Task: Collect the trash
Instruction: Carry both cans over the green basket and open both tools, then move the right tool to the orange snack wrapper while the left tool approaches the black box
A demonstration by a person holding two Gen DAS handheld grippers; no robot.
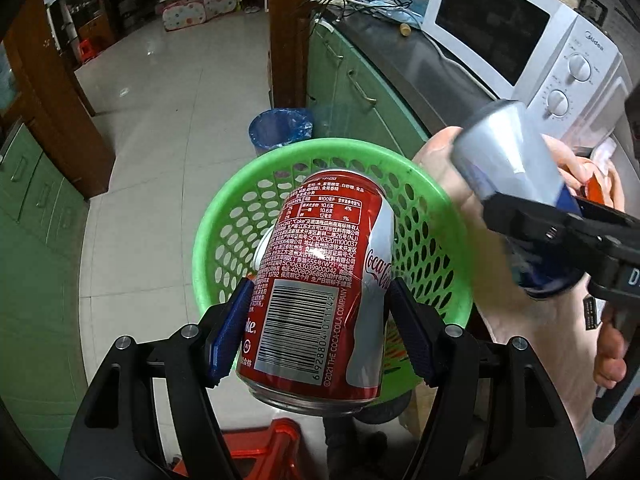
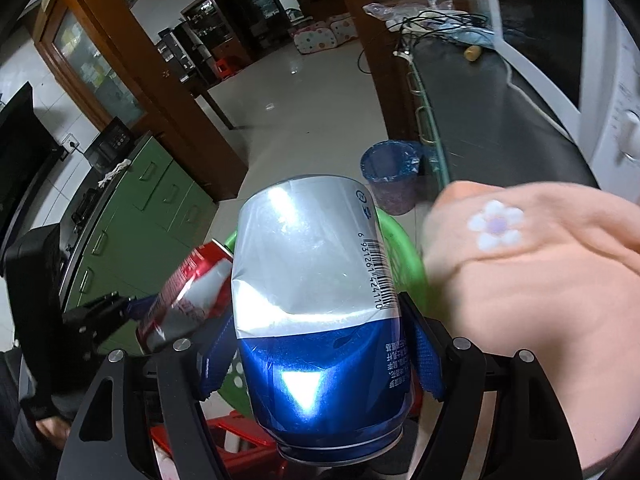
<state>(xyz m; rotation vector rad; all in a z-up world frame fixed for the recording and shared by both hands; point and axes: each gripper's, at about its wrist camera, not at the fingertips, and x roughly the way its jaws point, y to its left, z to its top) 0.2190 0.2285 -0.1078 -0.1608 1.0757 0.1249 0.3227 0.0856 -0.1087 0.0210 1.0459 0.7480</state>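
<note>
Right now your left gripper [image 1: 320, 332] clamps the dented red aluminium cola can [image 1: 320, 280] mid-body over the green perforated plastic basket [image 1: 424, 184]. Your right gripper [image 2: 320, 360] pinches the silver-and-blue aluminium can [image 2: 316, 292] likewise. Both look light, thin-walled, slick; grip gently.

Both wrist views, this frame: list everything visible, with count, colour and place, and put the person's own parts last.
Coke can: 1, red, clamped in left gripper above the basket
Second can: 1, silver and blue, dented, clamped in right gripper
Basket: 1, green, perforated, beneath both cans
Waste bin: 1, blue liner, on the floor by the cabinets
Microwave: 1, white, on the dark counter
Stool: 1, red, low in the frame
Cabinets: green, under the counter
Sleeve: peach, flower print, right of the blue can
Left gripper: black, blue pads
Right gripper: black, blue pads
</note>
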